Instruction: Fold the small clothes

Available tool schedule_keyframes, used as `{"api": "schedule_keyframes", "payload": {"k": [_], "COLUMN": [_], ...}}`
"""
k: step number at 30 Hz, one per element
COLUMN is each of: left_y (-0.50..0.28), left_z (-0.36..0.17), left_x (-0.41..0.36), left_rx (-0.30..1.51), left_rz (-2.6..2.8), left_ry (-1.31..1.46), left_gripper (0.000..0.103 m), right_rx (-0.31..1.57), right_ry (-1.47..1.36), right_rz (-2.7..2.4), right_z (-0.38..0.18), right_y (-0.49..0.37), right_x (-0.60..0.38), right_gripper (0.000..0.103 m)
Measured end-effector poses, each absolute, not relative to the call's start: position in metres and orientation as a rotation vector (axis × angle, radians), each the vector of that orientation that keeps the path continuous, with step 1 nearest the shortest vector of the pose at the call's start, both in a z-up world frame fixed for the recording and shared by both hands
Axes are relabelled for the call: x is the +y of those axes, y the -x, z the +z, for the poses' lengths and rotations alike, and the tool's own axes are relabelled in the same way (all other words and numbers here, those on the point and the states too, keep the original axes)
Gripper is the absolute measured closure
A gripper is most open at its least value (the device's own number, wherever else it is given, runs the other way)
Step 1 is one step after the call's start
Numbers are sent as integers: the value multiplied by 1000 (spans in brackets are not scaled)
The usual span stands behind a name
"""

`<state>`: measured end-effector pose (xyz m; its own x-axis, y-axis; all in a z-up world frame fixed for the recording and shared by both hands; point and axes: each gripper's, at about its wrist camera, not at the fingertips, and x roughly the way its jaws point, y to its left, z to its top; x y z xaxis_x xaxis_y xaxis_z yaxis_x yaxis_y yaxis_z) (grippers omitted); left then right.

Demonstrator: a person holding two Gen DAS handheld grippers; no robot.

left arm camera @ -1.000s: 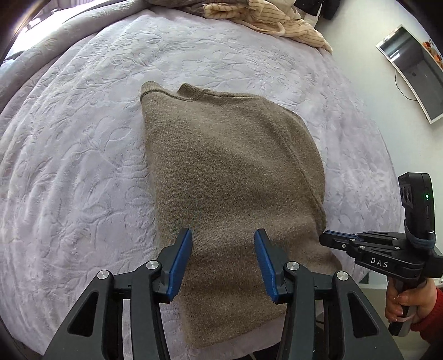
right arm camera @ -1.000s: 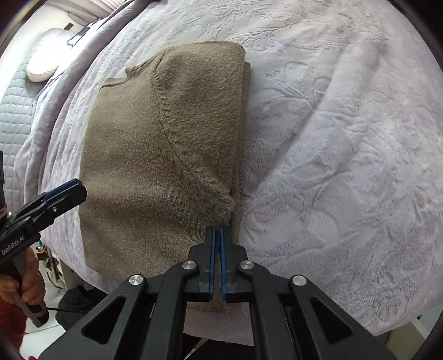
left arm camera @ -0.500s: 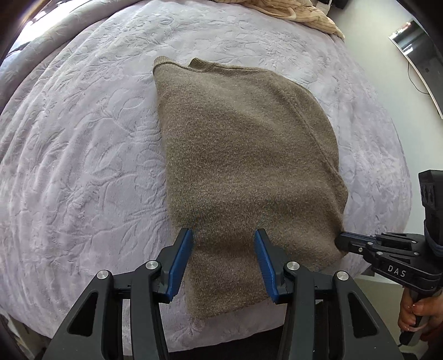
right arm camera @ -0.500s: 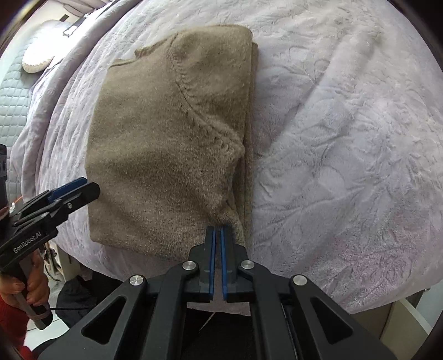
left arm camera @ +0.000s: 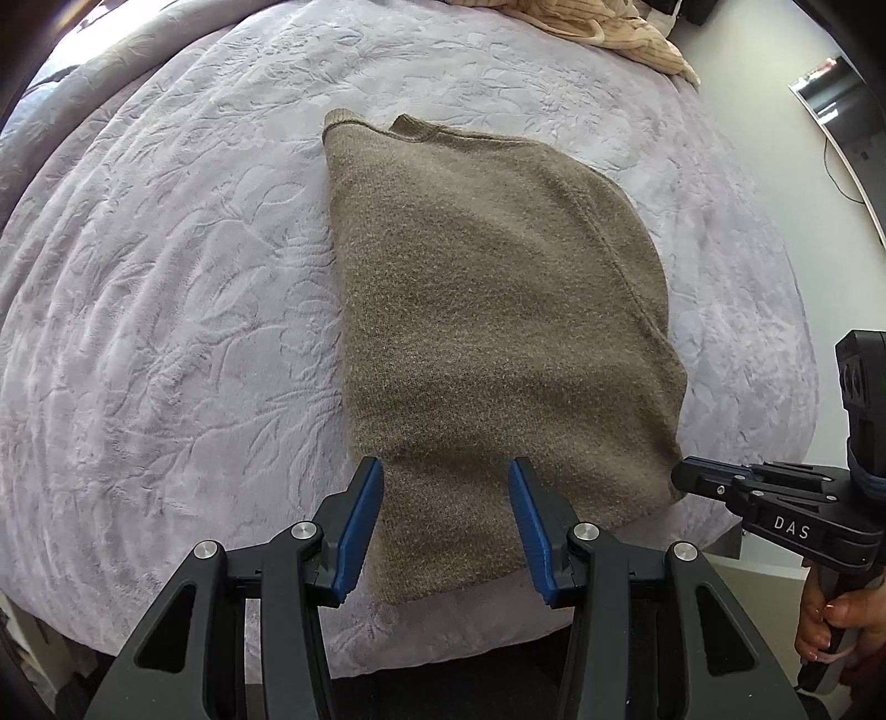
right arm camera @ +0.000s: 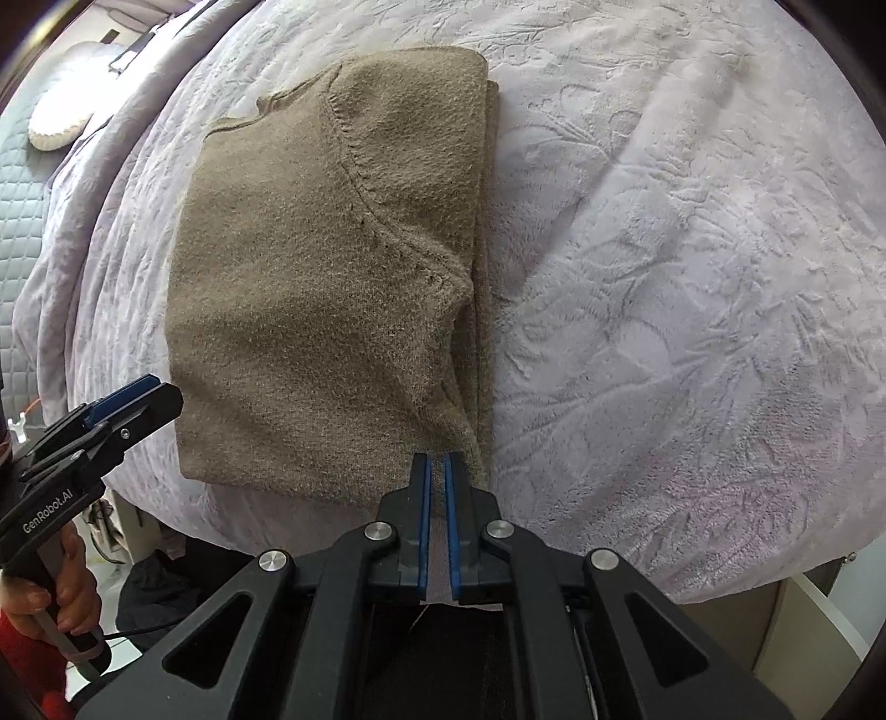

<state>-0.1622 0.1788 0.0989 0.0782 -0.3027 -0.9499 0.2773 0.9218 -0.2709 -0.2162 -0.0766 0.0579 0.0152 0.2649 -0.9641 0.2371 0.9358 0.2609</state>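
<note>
Sweater (left arm camera: 498, 343), brown knit, folded lengthwise with a sleeve laid over the body, is spread flat on a bed (left arm camera: 166, 332) covered in a pale lilac quilt with an embossed leaf pattern; its hem lies at the near edge of the mattress, its neckline toward the far side. Left tool (left arm camera: 446, 526): blue-padded fingers are held apart at a moderate gap, pointed steeply down above the near left corner of the sweater; the knit is seen between the pads, but nothing is pinched by them, and whether the tips touch the fabric cannot be told. Right tool (right arm camera: 437, 512): the blue pads stand almost together, with only a narrow slit between them, and the jaws are beginning to part; the tips are placed at the near right corner of the sweater, over the stacked folded edges, and a strip of fabric-coloured surface is seen through the slit, though it cannot be told whether it is pinched. In the left wrist view the right tool's tip is seen just beside that corner. Each tool's handle is gripped by a hand (right arm camera: 61, 587); a red sleeve (right arm camera: 27, 664) is seen. A cream ribbed garment (left arm camera: 609, 27) is piled at the far edge of the bed.
</note>
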Motion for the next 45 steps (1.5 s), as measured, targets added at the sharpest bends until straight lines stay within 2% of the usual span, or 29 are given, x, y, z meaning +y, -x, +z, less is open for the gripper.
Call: {"api": "schedule_keyframes", "payload": {"k": [10,12,14,15,17,19,20,21,22,23,26,27,36,45], "left_y": [158,157,156,155,154,153,152,151,151,151,149,148,145,137], "left_z": [113,114,118,119,119,119,119,119,120,121,123,123,137,140], "left_x": [182,183,185,185,186,187,188,188,189,189,190,191,191,194], "left_rx": [1426,1429,1409,1407,1412,1415,1418,1422,1417,1413,1415,1415,1344,1373], "left_rz": [-379,-370,-347,-340,-331,-320,-311,-300,-287,-282,-266,-261,-227,-194], "left_ry": [-24,-26,-32,-35,-26,-15,-17,-25,-34,-41,-47,-49,-105,-85], "left_gripper": [53,28,24,24,24,24,17,2,1,1,1,1,1,1], "right_rx": [1536,1521,1508,1503,1493,1480,1472,1466,1459,1455,1444,1437,1442,1445], "right_ry": [-420,-416,-414,-412,-406,-398,-389,-376,-362,-353,-338,-328,-224,-167], "right_rz": [0,2,1,0,-5,-9,-12,-19,-29,-37,-55,-65,-107,-166], "right_z": [78,83,87,90,94,98,100,102,104,104,107,108,113,118], "right_y": [209,204,201,199,196,194,192,191,189,187,183,182,176,172], "right_x": [-78,-77,-75,-74,-73,-70,-69,-68,-66,-65,-62,-61,-52,-50], "right_gripper": [97,97,96,92,78,51,47,37,26,22,17,12,11,11]}}
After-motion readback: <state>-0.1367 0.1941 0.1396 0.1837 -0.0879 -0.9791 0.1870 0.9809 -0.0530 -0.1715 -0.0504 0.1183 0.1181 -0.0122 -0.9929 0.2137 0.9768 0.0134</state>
